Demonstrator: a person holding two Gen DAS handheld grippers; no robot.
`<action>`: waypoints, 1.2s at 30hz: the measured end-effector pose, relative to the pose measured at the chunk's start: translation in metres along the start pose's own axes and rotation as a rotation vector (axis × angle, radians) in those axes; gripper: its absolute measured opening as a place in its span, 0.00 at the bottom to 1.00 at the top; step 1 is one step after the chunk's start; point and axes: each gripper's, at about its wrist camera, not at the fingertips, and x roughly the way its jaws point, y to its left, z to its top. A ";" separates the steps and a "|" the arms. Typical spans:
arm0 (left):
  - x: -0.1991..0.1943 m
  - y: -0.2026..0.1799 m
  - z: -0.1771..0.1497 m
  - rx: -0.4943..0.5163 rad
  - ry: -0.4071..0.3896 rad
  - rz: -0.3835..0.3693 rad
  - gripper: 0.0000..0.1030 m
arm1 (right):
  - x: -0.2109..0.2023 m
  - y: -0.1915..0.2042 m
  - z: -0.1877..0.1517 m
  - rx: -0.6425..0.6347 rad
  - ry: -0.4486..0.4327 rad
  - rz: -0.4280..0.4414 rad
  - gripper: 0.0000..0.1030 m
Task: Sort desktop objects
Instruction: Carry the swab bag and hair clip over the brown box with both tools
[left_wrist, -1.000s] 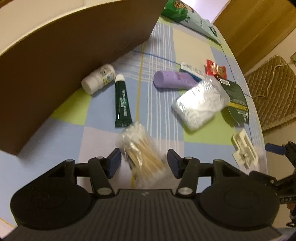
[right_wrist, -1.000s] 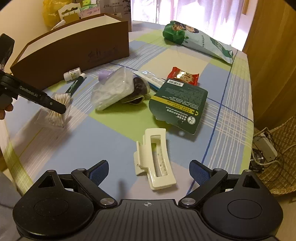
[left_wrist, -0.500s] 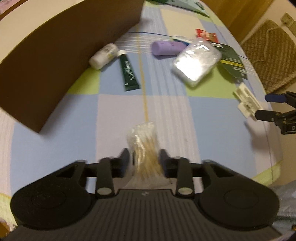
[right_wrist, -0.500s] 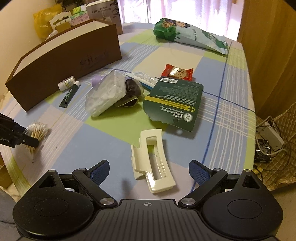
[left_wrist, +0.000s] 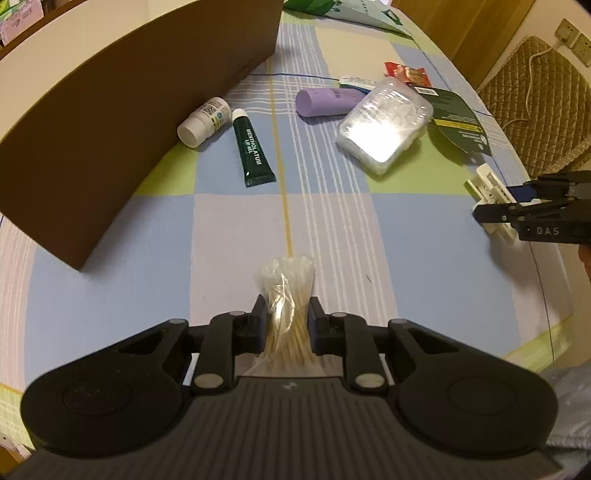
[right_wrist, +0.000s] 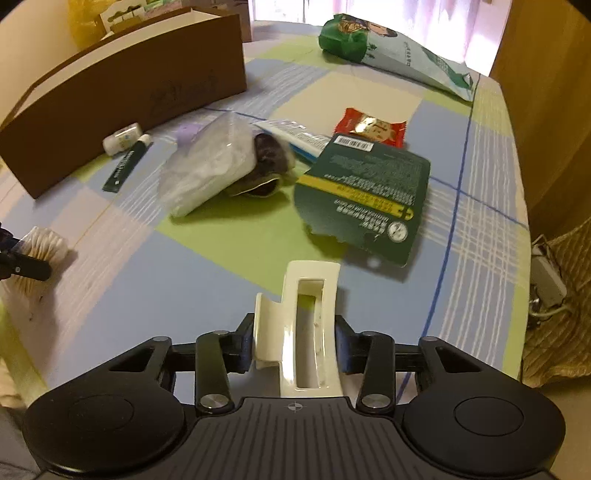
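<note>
The left gripper (left_wrist: 285, 320) had its jaws pinching a bag of cotton swabs (left_wrist: 286, 295) low over the tabletop (left_wrist: 424, 266), while the right gripper (right_wrist: 294, 341) was closing its jaws around a cream hair clip (right_wrist: 303, 321) lying there. The right jaws probably needed to seat squarely on the clip's flat sides before lifting, since its smooth plastic could twist out. Both loads likely belonged in the brown box (left_wrist: 122, 103), best carried level.

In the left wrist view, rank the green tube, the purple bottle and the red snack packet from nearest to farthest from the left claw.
1. Green tube: ahead of the left claw, slightly left, beside the brown box.
2. Purple bottle: farther up, slightly right.
3. Red snack packet: farthest, upper right.
</note>
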 end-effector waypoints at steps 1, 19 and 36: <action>-0.003 -0.001 -0.001 0.001 -0.003 -0.007 0.16 | -0.001 0.001 -0.002 0.000 0.005 0.009 0.43; -0.078 0.000 0.034 0.053 -0.182 -0.041 0.16 | -0.036 0.043 0.024 0.103 -0.048 0.103 0.43; -0.142 0.162 0.145 0.264 -0.334 -0.002 0.16 | -0.045 0.194 0.203 0.224 -0.333 0.151 0.43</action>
